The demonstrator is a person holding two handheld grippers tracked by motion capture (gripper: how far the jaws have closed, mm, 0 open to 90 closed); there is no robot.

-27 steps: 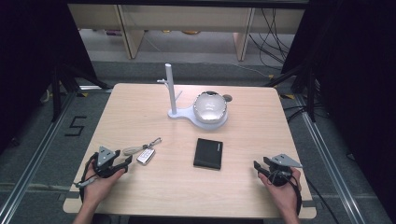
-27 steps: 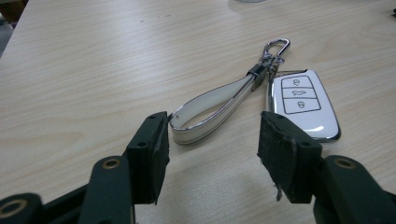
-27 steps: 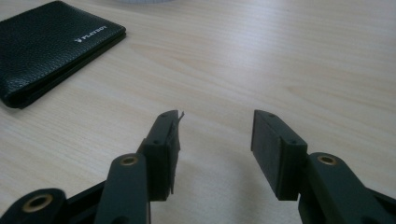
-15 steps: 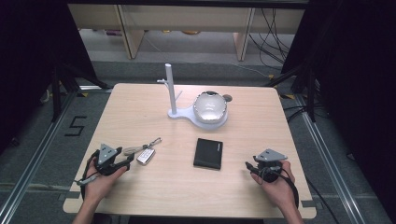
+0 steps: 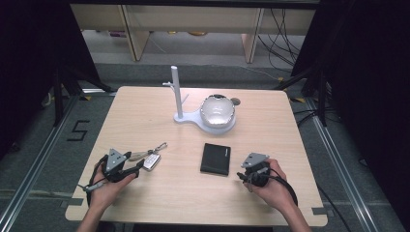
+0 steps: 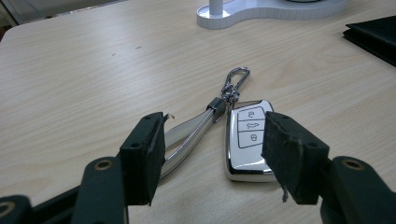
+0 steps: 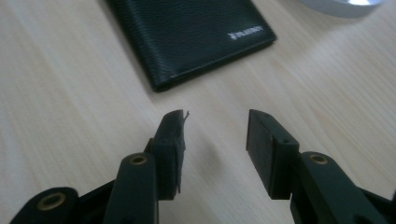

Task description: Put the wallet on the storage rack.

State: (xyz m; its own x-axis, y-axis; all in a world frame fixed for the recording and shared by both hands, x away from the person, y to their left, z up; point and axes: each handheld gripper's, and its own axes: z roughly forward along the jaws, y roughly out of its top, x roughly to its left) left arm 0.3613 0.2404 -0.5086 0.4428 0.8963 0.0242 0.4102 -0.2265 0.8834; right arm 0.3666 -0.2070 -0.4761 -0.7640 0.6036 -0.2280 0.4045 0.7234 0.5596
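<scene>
Right gripper [image 5: 244, 177] has slid toward the wallet [image 5: 216, 159], jaws apart; left gripper [image 5: 137, 167], jaws apart, straddles the untouched car key [image 6: 247, 138]—nothing grasped yet.

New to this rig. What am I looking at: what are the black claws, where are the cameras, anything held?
A person at a wooden table holds a two-jaw gripper in each hand. One camera looks down from above; one rides on each gripper, looking along its black jaws. The left gripper is open, its jaws either side of a car key fob and its strap, not pressing them. The right gripper is open and empty, short of a black wallet. Farther back stands a white stand with a bowl. Nothing is held.
</scene>
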